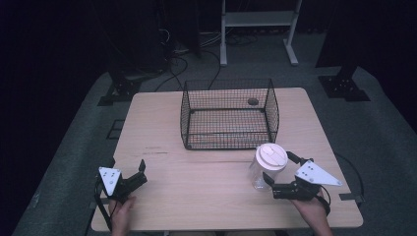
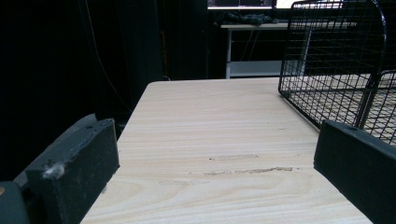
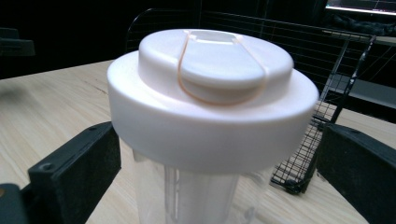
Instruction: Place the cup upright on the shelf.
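A clear plastic jar (image 1: 260, 174) with a wide white lid (image 1: 271, 156) stands upright on the wooden table (image 1: 196, 191), just in front of the black wire basket (image 1: 228, 113). My right gripper (image 1: 278, 167) is open, with one jaw on each side of the jar below the lid and a small gap showing on both sides. In the right gripper view the lid (image 3: 210, 93) is close up between those jaws (image 3: 219, 186). My left gripper (image 1: 141, 173) rests open near the table's front left corner, with only bare wood between its jaws (image 2: 217, 177).
The basket (image 2: 336, 70) is open-topped, and a small dark round spot (image 1: 253, 102) shows at its far right. A white frame (image 1: 258, 19) and cables lie on the floor behind the table. Black stand feet (image 1: 342, 86) flank the far corners.
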A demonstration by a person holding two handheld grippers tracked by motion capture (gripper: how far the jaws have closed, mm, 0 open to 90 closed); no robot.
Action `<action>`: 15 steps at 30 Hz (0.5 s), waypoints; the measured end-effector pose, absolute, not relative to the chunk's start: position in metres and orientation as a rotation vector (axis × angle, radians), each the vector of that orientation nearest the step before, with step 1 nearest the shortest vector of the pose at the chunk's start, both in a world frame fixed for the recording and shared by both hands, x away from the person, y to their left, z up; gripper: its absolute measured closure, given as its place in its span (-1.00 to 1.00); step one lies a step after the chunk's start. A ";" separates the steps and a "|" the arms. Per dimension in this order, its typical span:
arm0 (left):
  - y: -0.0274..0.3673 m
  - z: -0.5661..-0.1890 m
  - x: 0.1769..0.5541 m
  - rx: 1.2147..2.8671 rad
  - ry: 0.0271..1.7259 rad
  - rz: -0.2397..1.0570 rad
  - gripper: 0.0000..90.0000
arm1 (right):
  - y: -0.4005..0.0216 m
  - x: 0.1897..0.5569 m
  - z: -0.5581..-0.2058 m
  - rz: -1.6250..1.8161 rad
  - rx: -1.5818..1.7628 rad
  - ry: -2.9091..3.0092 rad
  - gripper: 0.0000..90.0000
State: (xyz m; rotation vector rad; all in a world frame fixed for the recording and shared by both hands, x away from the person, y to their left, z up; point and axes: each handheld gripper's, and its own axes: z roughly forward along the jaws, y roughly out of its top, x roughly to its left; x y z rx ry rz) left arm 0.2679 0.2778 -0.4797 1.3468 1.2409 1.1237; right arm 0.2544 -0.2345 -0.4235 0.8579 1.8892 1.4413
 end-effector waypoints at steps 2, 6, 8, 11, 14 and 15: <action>0.278 -0.480 0.268 1.346 1.241 1.123 -1.00 | -0.232 0.256 -0.423 1.448 0.860 1.884 -1.00; 0.278 -0.480 0.268 1.345 1.240 1.123 -1.00 | -0.227 0.258 -0.422 1.460 0.849 1.867 -1.00; 0.278 -0.480 0.268 1.346 1.240 1.123 -1.00 | -0.226 0.259 -0.421 1.452 0.845 1.867 -1.00; 0.278 -0.480 0.268 1.345 1.240 1.123 -1.00 | -0.222 0.262 -0.420 1.450 0.835 1.847 -1.00; 0.278 -0.480 0.268 1.345 1.240 1.122 -1.00 | -0.221 0.262 -0.420 1.448 0.832 1.843 -1.00; 0.278 -0.480 0.268 1.344 1.240 1.122 -1.00 | -0.221 0.262 -0.420 1.445 0.829 1.840 -1.00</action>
